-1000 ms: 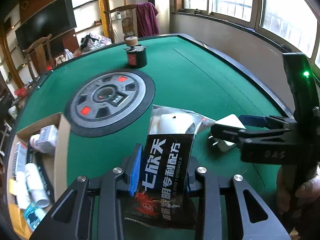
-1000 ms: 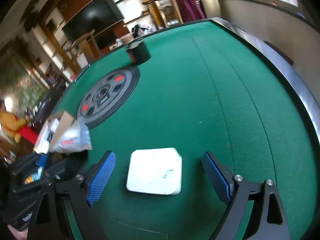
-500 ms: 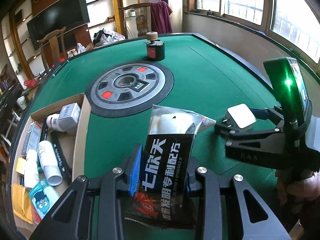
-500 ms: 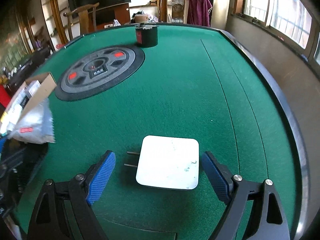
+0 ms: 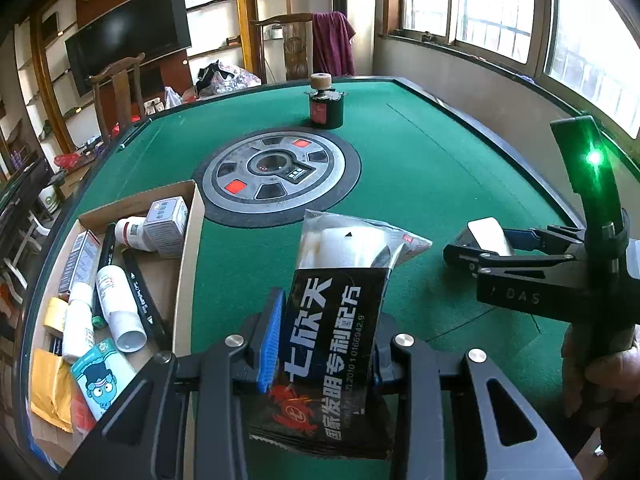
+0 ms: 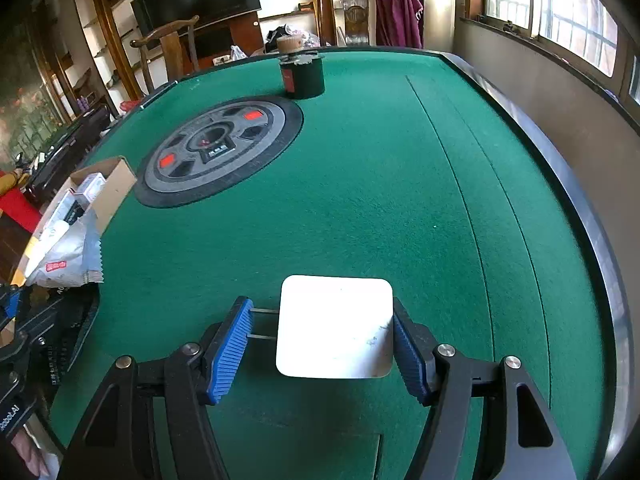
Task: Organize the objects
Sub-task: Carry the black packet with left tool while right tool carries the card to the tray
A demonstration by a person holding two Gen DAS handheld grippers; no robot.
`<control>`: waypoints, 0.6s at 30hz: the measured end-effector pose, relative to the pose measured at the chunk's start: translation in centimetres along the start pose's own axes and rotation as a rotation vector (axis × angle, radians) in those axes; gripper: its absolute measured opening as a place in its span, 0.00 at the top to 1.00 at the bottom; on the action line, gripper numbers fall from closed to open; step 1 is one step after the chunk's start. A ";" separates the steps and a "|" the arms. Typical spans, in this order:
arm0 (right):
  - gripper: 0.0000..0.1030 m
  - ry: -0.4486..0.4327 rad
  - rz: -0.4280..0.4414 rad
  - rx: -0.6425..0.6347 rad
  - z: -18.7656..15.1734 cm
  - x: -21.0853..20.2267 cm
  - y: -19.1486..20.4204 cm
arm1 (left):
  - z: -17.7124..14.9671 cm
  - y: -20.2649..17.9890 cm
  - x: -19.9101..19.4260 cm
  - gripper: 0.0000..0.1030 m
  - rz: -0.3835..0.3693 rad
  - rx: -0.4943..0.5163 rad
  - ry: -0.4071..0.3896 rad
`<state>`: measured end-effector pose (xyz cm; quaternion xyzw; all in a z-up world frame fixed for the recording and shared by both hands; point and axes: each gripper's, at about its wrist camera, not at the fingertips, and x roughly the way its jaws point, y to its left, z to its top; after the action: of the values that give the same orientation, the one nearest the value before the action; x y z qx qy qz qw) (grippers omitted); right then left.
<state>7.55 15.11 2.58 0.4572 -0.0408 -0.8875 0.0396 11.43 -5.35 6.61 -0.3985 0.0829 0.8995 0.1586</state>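
Green bench [image 5: 420,168] | left gripper [image 5: 324,344] jaws pinching black packet [image 5: 332,332] | right gripper [image 6: 324,348] jaws squeezing white charger [image 6: 334,326] | next: carrying both to cardboard box [image 5: 188,240]

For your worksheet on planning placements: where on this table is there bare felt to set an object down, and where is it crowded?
Bare felt lies between the round centre panel and the table's right rim, beyond the white charger. The cardboard box at the left is crowded with bottles and packets.
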 end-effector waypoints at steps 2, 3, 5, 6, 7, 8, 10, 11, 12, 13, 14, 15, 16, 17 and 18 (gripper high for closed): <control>0.31 -0.009 0.002 0.002 0.0 -0.5 0.2 | -0.2 0.0 -0.4 0.67 0.001 -0.001 -0.009; 0.31 -0.011 0.002 0.002 0.0 -0.7 0.3 | -0.3 0.1 -0.6 0.67 0.001 -0.003 -0.013; 0.31 -0.018 0.004 -0.001 0.0 -1.1 0.6 | -0.5 0.3 -1.0 0.67 0.001 -0.007 -0.021; 0.31 -0.022 0.006 -0.004 0.0 -1.3 0.8 | -0.6 0.5 -1.2 0.67 0.002 -0.011 -0.024; 0.31 -0.025 0.009 -0.006 0.0 -1.5 1.0 | -0.8 0.7 -1.4 0.67 0.003 -0.015 -0.027; 0.31 -0.028 0.014 -0.009 0.0 -1.7 1.3 | -0.9 0.9 -1.6 0.67 0.003 -0.021 -0.028; 0.31 -0.033 0.027 -0.016 0.1 -2.1 2.0 | -1.2 1.5 -2.0 0.67 0.005 -0.034 -0.034; 0.31 -0.034 0.038 -0.020 0.2 -2.4 2.5 | -1.4 1.9 -2.2 0.67 0.006 -0.040 -0.036; 0.31 -0.036 0.047 -0.023 0.3 -2.5 2.8 | -1.6 2.2 -2.4 0.67 0.007 -0.047 -0.039; 0.31 -0.036 0.058 -0.027 0.4 -2.7 3.4 | -1.9 2.7 -2.7 0.67 0.009 -0.055 -0.042; 0.31 -0.038 0.073 -0.035 0.7 -2.9 4.1 | -2.1 3.1 -3.0 0.67 0.013 -0.063 -0.044; 0.31 -0.038 0.086 -0.042 0.9 -3.0 4.7 | -2.4 3.7 -3.3 0.67 0.018 -0.072 -0.046; 0.31 -0.038 0.097 -0.047 1.0 -3.1 5.3 | -2.7 4.5 -3.5 0.67 0.024 -0.085 -0.049; 0.31 -0.036 0.118 -0.056 1.4 -3.2 6.3 | -3.0 5.2 -3.9 0.67 0.030 -0.099 -0.050; 0.31 -0.034 0.134 -0.062 1.6 -3.2 7.0 | -3.4 6.1 -4.1 0.67 0.037 -0.117 -0.050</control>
<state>8.31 8.59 6.85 0.4367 -0.0445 -0.8915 0.1121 14.27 -12.93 7.53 -0.3831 0.0334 0.9152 0.1204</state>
